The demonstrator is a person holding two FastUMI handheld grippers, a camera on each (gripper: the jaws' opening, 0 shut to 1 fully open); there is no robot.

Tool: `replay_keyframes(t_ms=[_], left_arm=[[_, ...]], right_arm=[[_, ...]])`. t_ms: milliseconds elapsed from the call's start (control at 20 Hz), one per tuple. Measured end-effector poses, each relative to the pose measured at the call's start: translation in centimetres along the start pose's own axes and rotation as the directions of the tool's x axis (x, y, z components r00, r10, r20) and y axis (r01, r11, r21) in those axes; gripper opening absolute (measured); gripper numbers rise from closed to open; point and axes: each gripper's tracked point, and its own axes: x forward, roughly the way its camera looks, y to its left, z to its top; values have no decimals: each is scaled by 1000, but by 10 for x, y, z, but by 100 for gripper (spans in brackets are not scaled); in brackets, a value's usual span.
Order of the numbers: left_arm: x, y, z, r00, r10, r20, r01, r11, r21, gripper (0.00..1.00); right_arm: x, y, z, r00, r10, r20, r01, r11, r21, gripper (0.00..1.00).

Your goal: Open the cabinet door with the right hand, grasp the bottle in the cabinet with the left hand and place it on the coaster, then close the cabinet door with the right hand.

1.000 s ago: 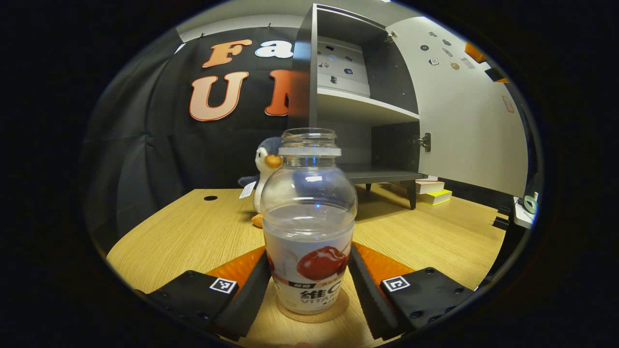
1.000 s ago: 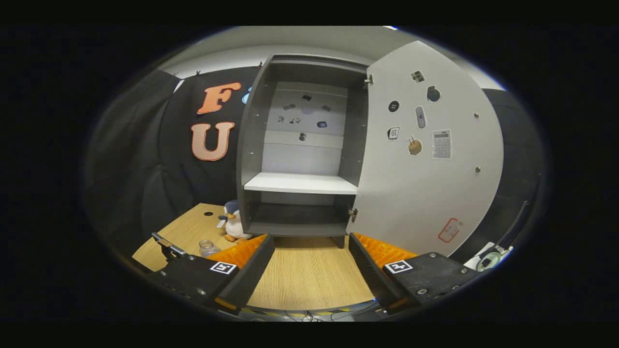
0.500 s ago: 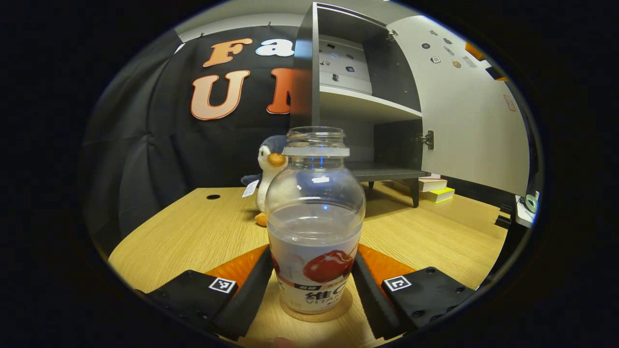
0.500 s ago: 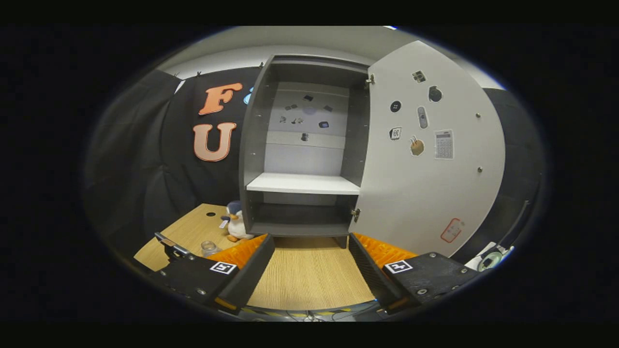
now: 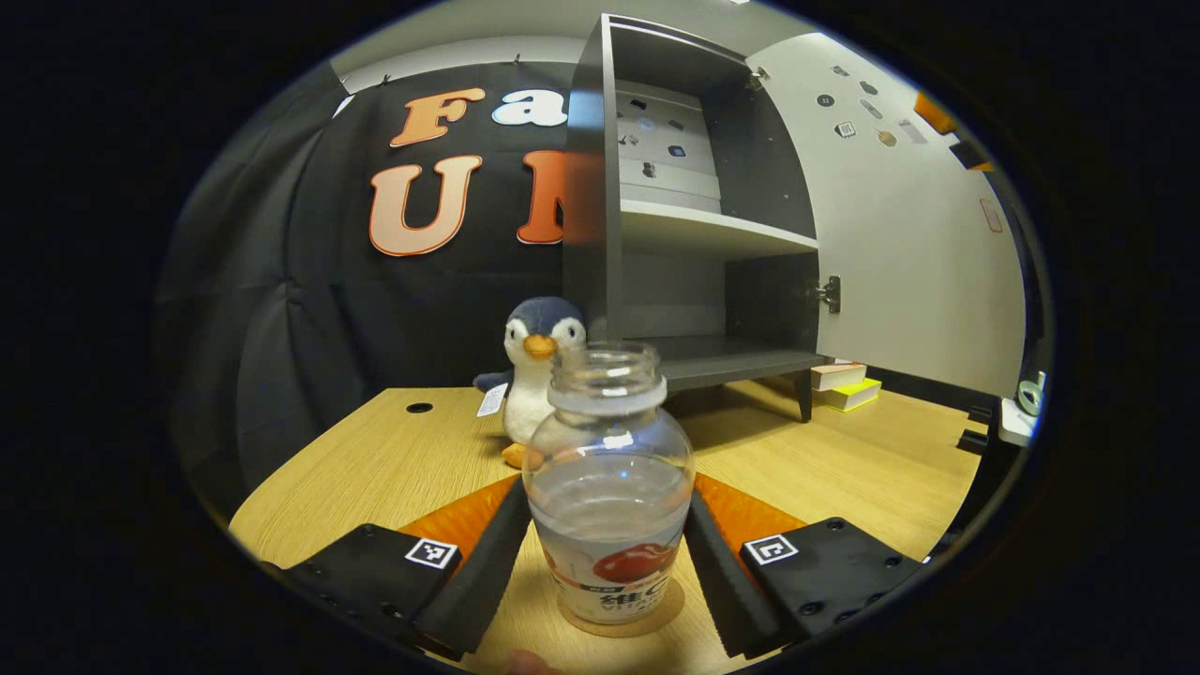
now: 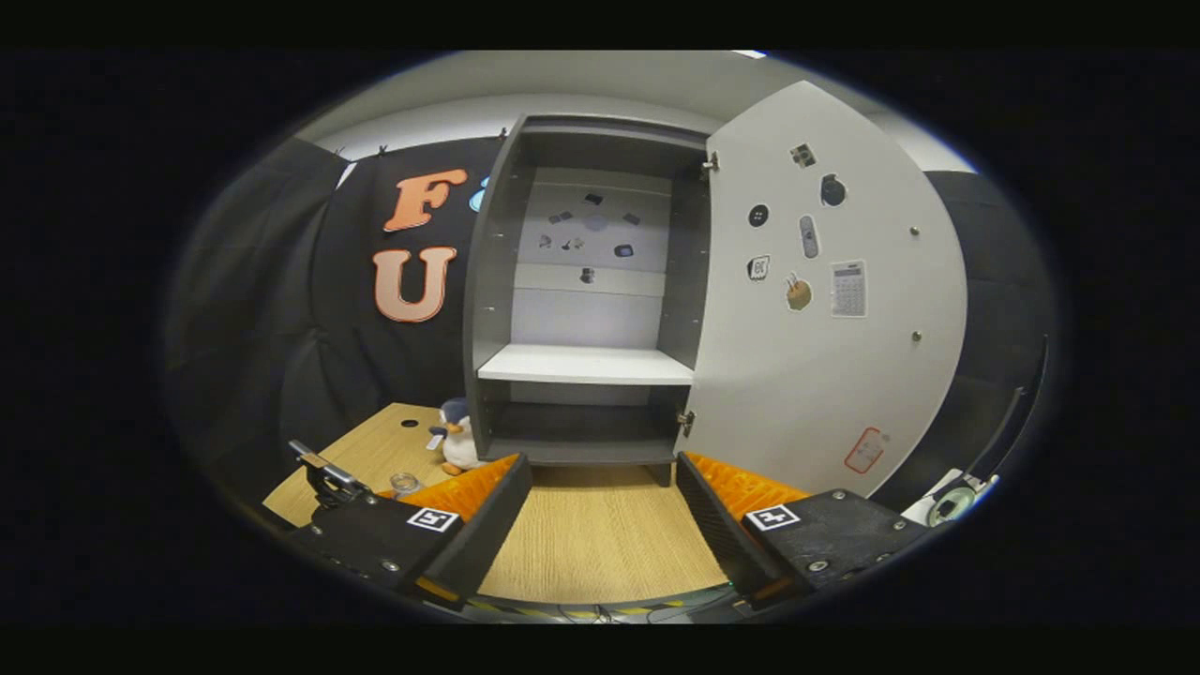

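Drawn back from bottle (image 5: 609, 511) standing on coaster (image 5: 626, 621), left tongs (image 5: 605, 562) spread open; right tongs (image 6: 603, 520) open before cabinet door (image 6: 830, 319).

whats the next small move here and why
Probably draw the left tongs straight back from the bottle: it stands on the coaster and the fingers look parted from it. Then the right tongs can close the open cabinet door.
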Motion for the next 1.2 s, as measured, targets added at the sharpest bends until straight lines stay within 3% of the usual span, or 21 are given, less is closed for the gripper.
replay_keyframes(t_ms=[250,600,800,1000,1200], left_arm=[[-2,-4,30,999,-19,29,19,1000,-5,95],[-5,-1,80,997,-10,71,12,1000,-27,95],[-14,-3,119,996,-22,81,27,998,-64,95],[-26,5,159,998,13,65,-8,996,-88,95],[-36,11,211,994,53,99,-49,998,-47,95]], right_arm=[[1,1,3,1000,-10,19,9,999,39,95],[2,-5,17,997,-19,79,19,1000,6,95],[2,-19,25,991,-75,112,73,997,20,95],[-1,-35,31,982,-137,132,133,990,39,95],[-6,-56,34,969,-199,144,194,980,46,95]])
